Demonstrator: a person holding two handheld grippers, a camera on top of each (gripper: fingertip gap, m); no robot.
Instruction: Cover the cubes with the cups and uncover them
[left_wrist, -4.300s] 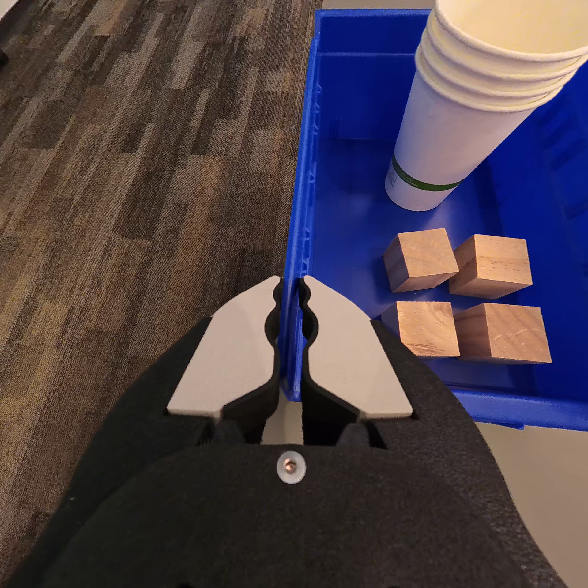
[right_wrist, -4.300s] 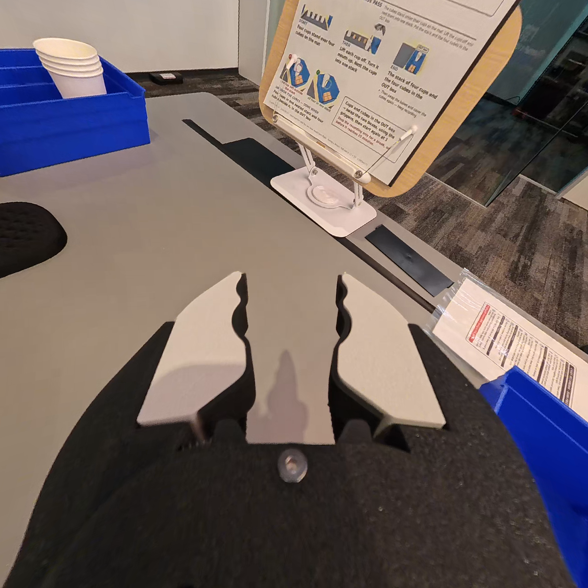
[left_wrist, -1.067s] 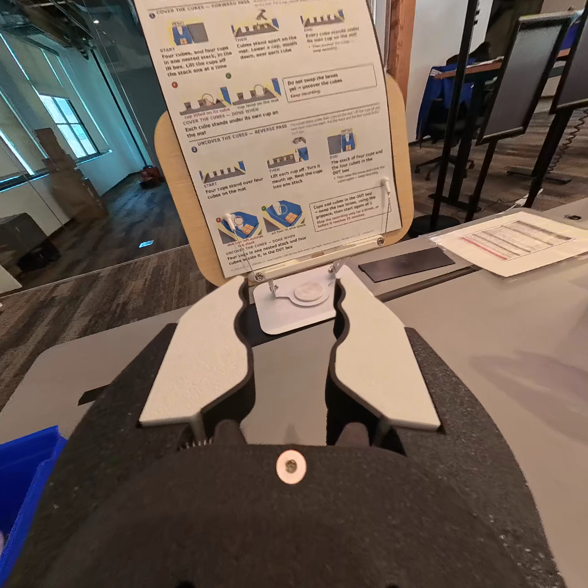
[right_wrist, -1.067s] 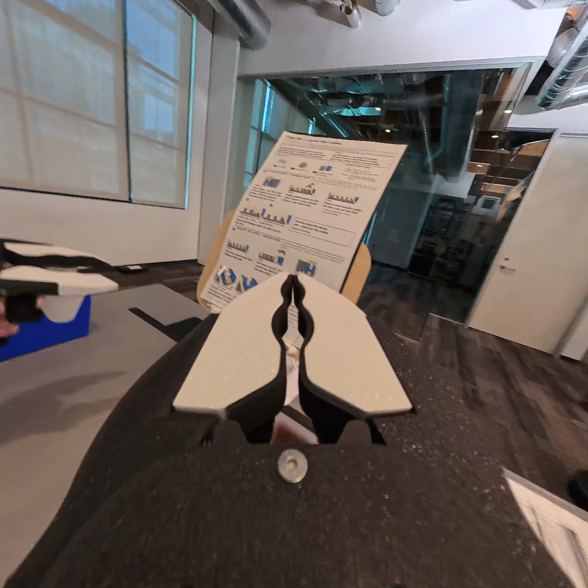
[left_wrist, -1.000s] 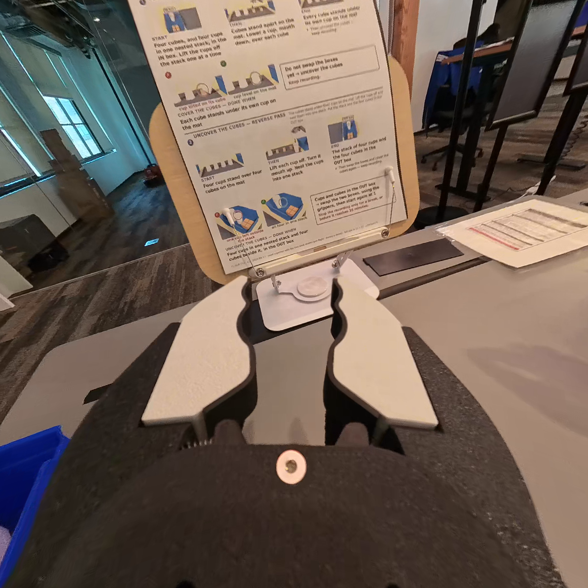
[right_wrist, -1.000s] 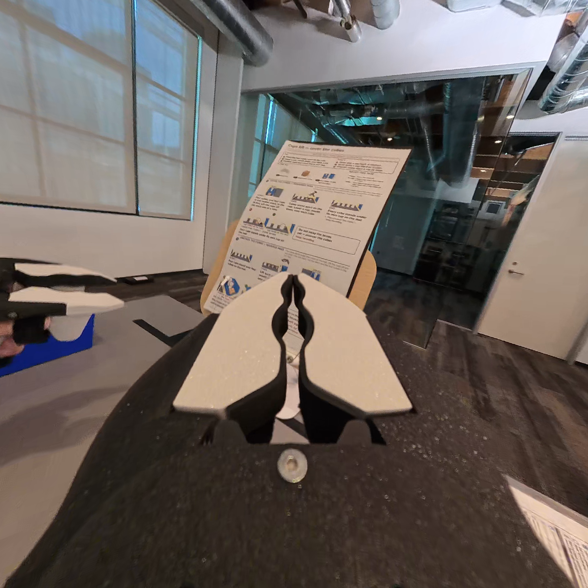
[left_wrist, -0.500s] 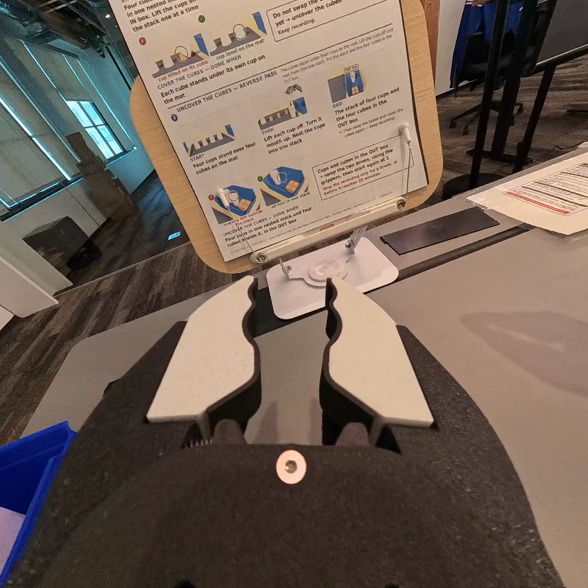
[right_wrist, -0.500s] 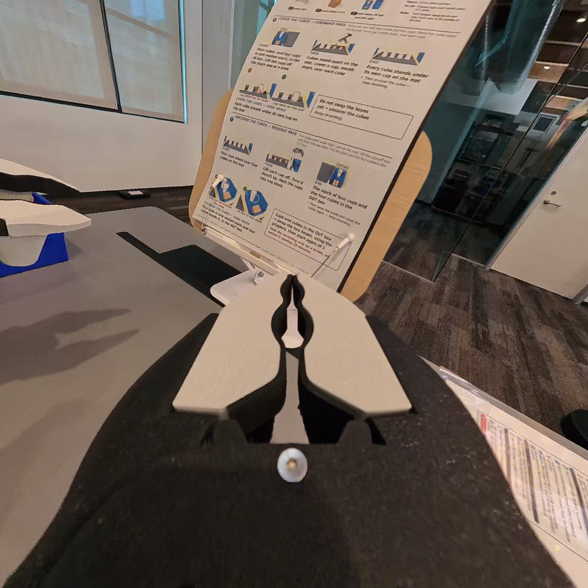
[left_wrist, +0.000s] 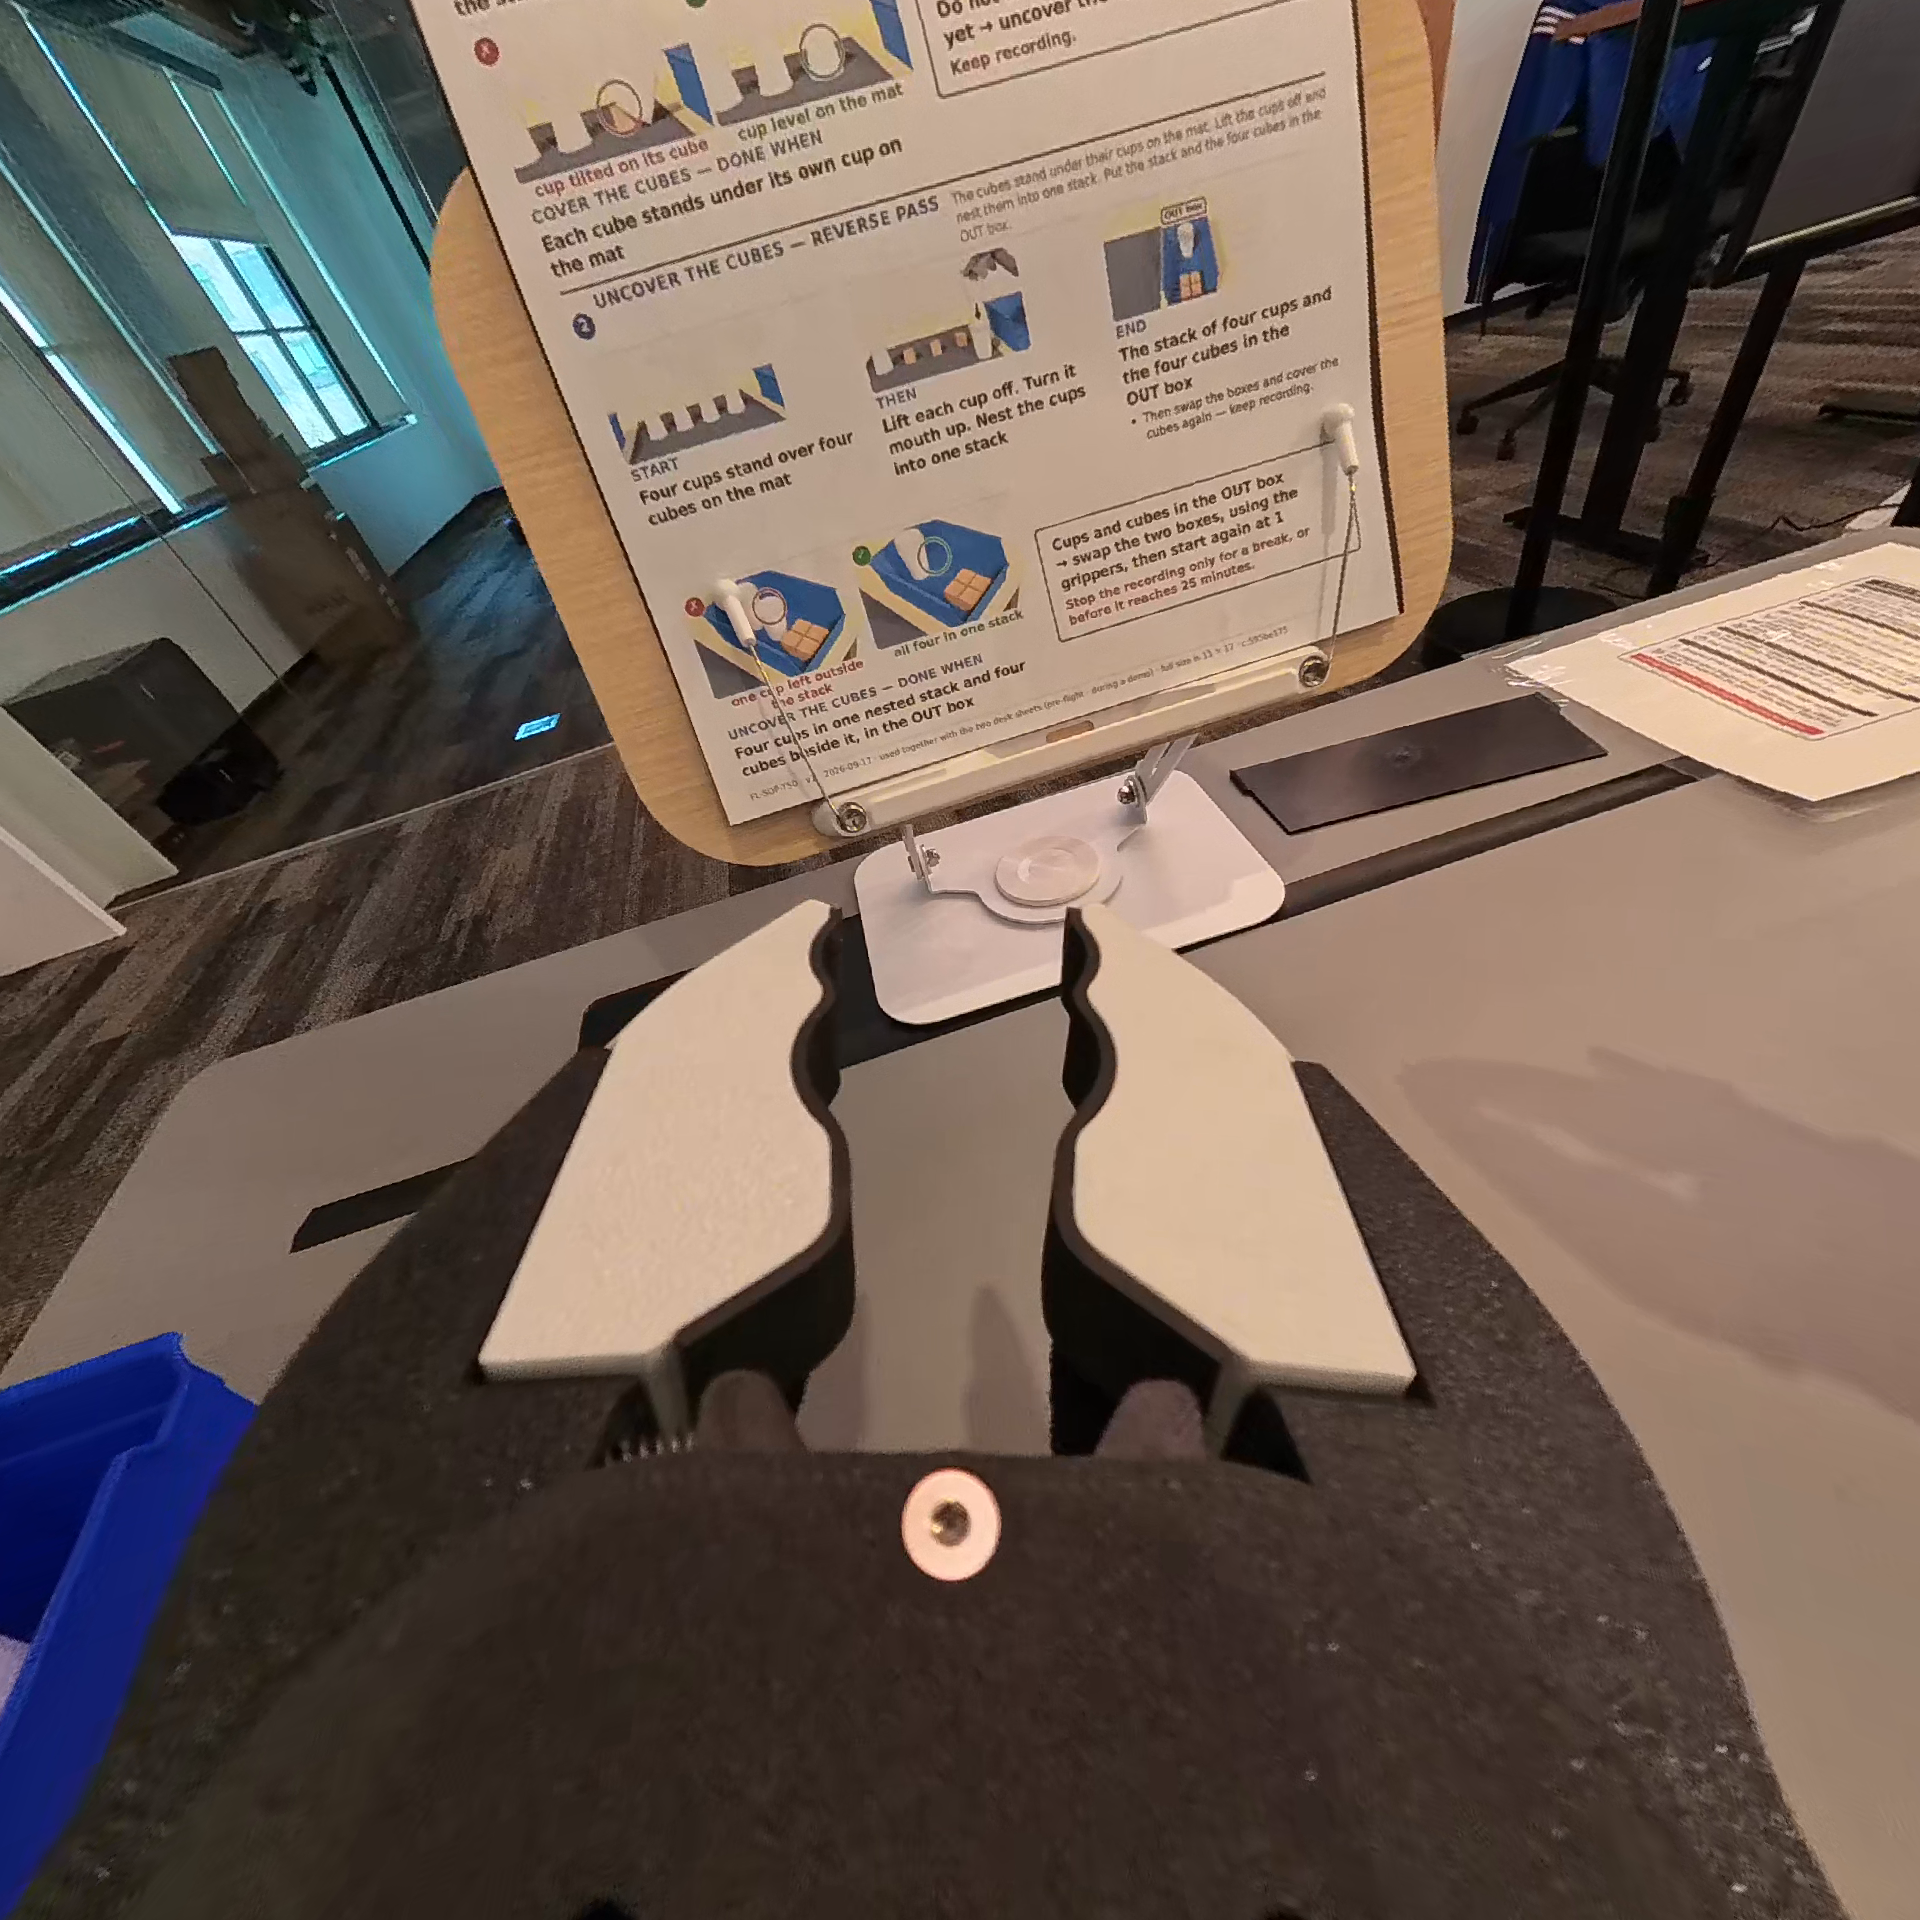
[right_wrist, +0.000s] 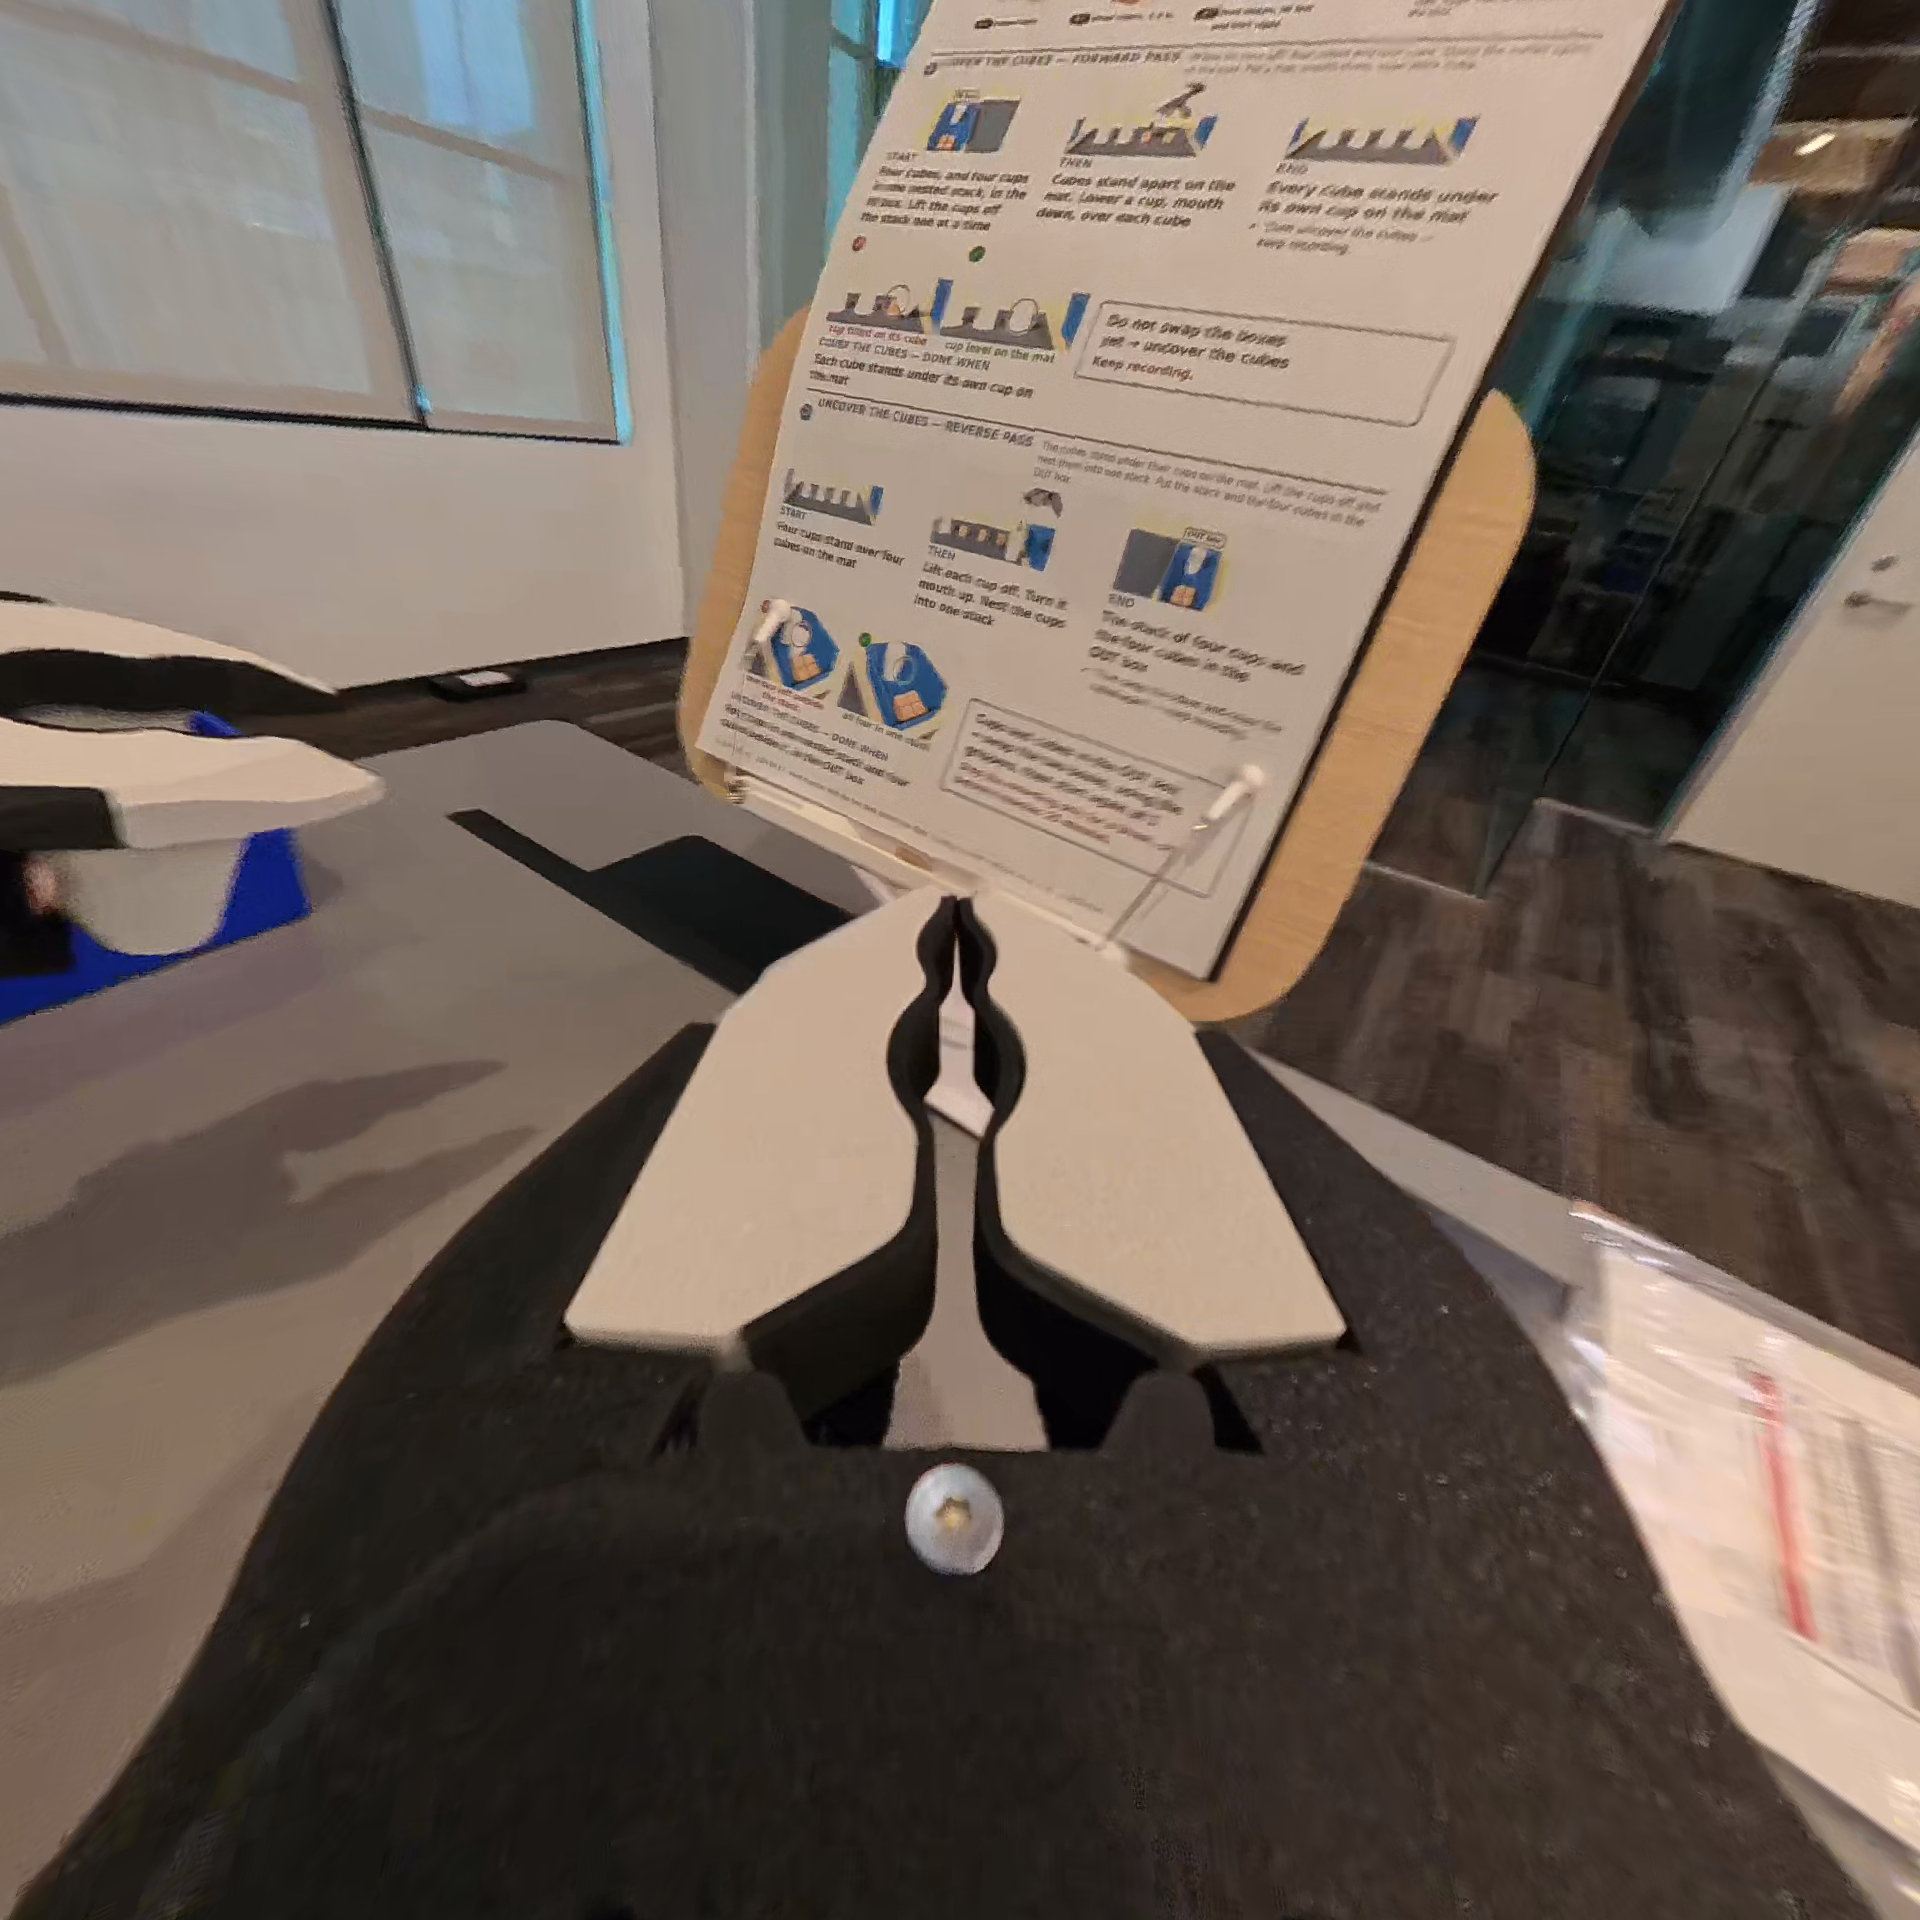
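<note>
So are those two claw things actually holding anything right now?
No. The left gripper is open over the bare table, and the right gripper is shut on nothing.

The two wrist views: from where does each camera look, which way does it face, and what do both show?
Left wrist view: sits on the left gripper, open and empty, facing the instruction board across the grey table; a blue bin corner at lower left.
Right wrist view: sits on the right gripper, shut and empty, facing the same board obliquely; the left gripper shows at its left edge before a blue bin.
Shared: board, table, a laminated sheet.
</note>
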